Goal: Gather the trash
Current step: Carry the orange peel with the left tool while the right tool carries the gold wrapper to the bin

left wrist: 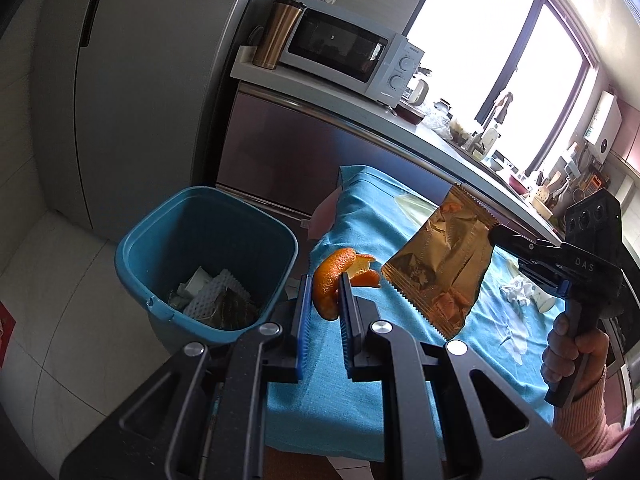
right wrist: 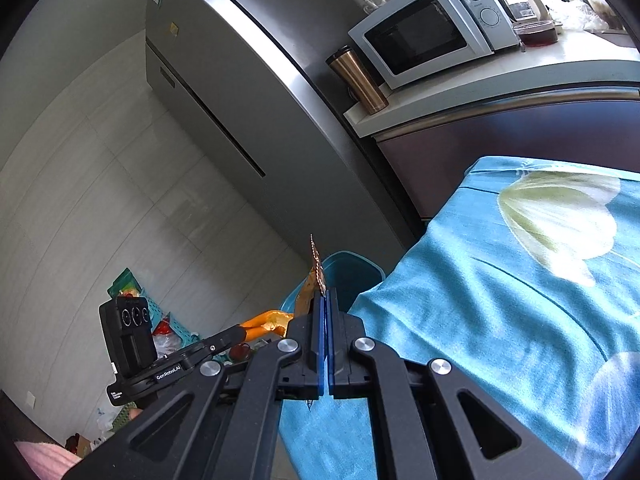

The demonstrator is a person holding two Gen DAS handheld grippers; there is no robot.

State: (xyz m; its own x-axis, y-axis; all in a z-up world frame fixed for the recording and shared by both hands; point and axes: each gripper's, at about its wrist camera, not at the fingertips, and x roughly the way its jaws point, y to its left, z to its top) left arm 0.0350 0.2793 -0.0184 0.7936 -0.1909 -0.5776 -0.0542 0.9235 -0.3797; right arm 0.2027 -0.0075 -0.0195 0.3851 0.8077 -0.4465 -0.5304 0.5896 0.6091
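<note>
Here, orange peel (left wrist: pixel 332 280) is pinched in the left gripper (left wrist: pixel 325 300) and a wrapper (left wrist: pixel 440 264) in the fully closed right gripper (right wrist: pixel 325 320), right of the bin (left wrist: pixel 208 256) at lower left; early release could miss it.

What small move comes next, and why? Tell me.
Probably carry the left gripper a little further left over the blue bin, then let go. Its jaws pinch the orange peel over the blue tablecloth, beside the bin rim. The right gripper holds a gold wrapper for later.
</note>
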